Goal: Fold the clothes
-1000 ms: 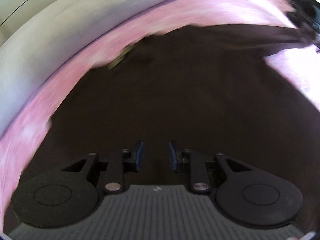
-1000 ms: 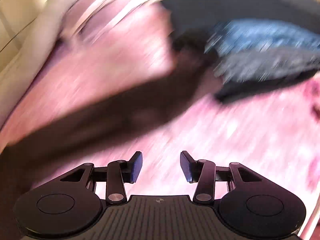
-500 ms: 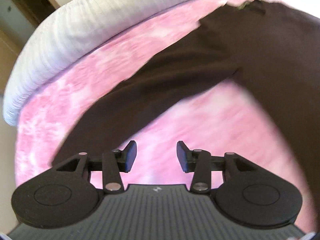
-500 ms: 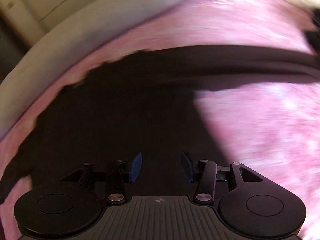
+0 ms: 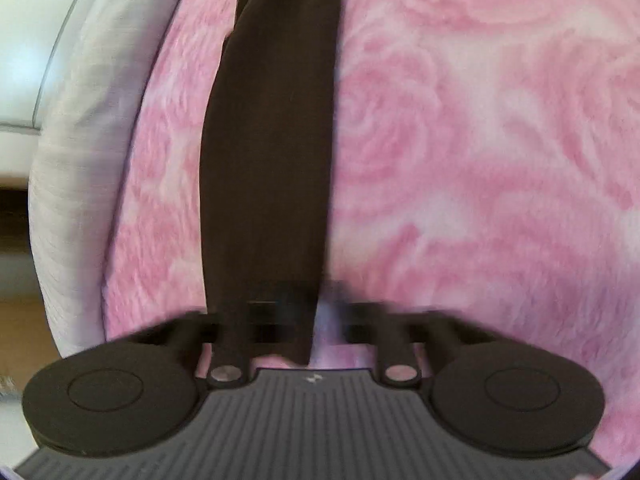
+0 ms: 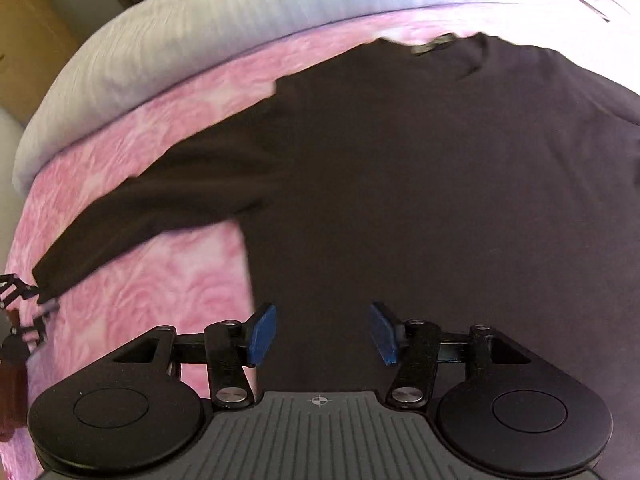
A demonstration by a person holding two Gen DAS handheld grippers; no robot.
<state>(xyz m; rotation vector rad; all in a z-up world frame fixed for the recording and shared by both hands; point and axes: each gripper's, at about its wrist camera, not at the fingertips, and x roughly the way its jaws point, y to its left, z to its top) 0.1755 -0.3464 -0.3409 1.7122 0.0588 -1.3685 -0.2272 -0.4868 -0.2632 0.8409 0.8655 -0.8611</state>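
Note:
A dark brown long-sleeved shirt (image 6: pixel 400 180) lies spread flat on a pink rose-patterned blanket (image 6: pixel 160 280), collar (image 6: pixel 440 44) at the far side. Its one sleeve (image 6: pixel 160 208) stretches out to the left. My right gripper (image 6: pixel 322 332) hovers open over the shirt's lower body, blue pads apart and nothing between them. In the left wrist view the sleeve (image 5: pixel 268 160) runs straight away from me, and its cuff end reaches in between the fingers of my left gripper (image 5: pixel 320 320). Those fingers are blurred. The left gripper (image 6: pixel 16 312) also shows at the cuff, at the right wrist view's left edge.
A pale ribbed bed cover (image 6: pixel 200 40) borders the blanket on the far and left sides, seen also as the bed cover (image 5: pixel 72 180). Beyond it lie light floor tiles (image 5: pixel 28 60) and brown furniture (image 6: pixel 28 40). Open pink blanket (image 5: pixel 480 160) extends right of the sleeve.
My left gripper has swung from over the shirt's body out along the sleeve to its cuff. My right gripper has moved from the other sleeve to over the shirt's lower body, still open.

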